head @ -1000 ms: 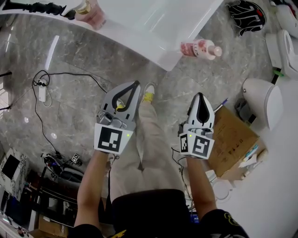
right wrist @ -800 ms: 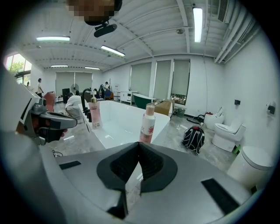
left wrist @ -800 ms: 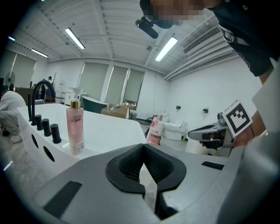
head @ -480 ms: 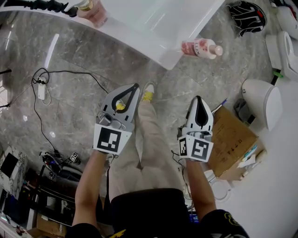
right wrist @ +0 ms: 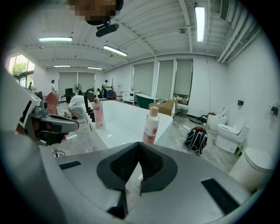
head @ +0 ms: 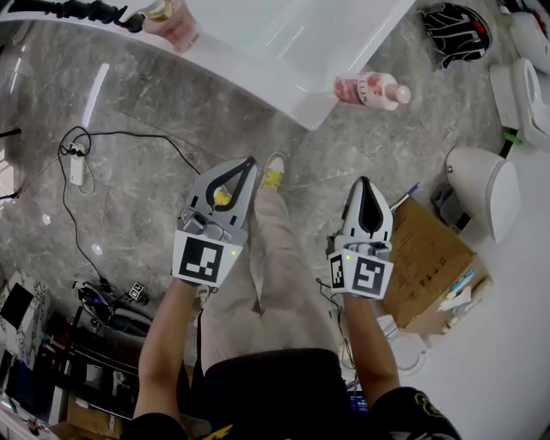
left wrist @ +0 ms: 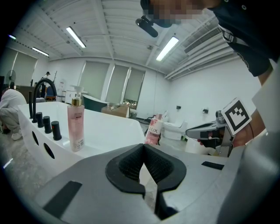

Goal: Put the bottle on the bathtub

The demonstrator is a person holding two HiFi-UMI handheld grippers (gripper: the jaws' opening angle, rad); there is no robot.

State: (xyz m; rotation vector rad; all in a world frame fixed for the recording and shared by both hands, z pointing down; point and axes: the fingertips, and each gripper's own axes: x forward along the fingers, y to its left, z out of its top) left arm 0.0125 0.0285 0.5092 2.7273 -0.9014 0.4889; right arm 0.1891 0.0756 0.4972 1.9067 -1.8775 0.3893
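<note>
A pink LUX bottle (head: 371,90) with a white cap stands upright at the near right corner of the white bathtub (head: 284,51). It looks to be on the rim. The right gripper view shows this bottle (right wrist: 152,124) straight ahead, its base hidden behind the jaws. In the left gripper view the bottle (left wrist: 154,130) is ahead and slightly right. My left gripper (head: 251,160) and right gripper (head: 368,180) hang side by side over the marble floor, well short of the tub. Both are shut and hold nothing.
A pink pump bottle (head: 168,21) and a black faucet (head: 69,13) are on the tub's far left rim. A black backpack (head: 454,30), a toilet (head: 524,86), a white round bin (head: 485,185) and a cardboard box (head: 425,253) lie to the right. Cables (head: 77,168) trail at left.
</note>
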